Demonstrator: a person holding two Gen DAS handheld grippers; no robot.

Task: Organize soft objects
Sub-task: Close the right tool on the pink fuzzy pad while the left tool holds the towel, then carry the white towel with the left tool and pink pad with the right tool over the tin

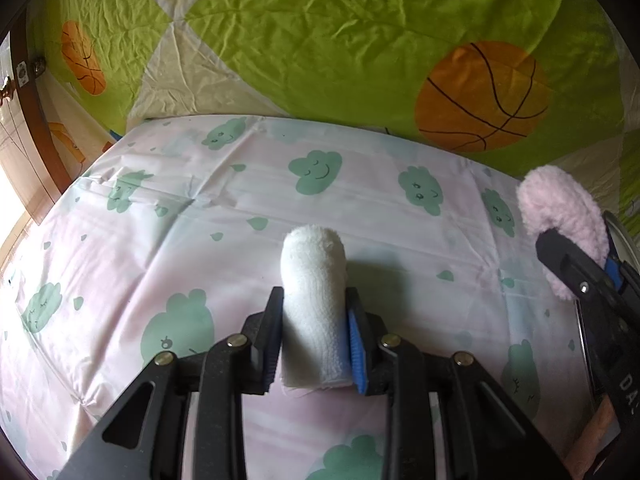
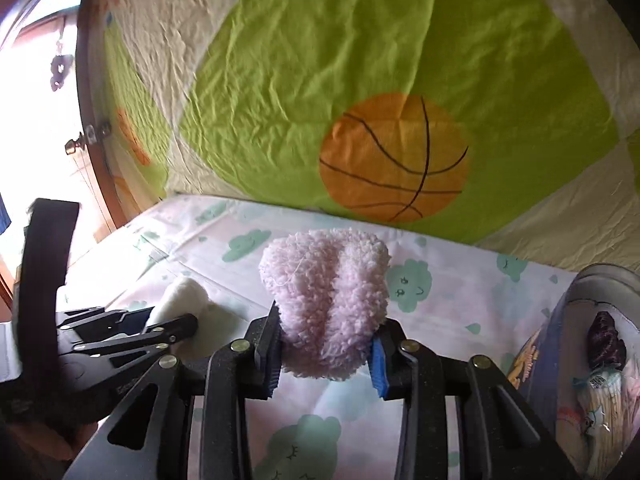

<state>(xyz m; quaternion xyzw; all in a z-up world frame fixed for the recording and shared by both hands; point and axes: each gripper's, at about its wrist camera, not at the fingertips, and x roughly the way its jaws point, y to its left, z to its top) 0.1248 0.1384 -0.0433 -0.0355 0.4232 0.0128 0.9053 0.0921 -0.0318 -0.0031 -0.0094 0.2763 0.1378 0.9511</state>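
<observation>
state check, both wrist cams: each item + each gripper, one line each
left gripper: shut on white rolled cloth
white rolled cloth: rolled, clamped, lower end at the sheet
right gripper: shut on pink fluffy item
pink fluffy item: folded, pinched between the pads
bin: at right edge, open top, soft items inside
cloud-print sheet: spread flat, lightly creased
</observation>
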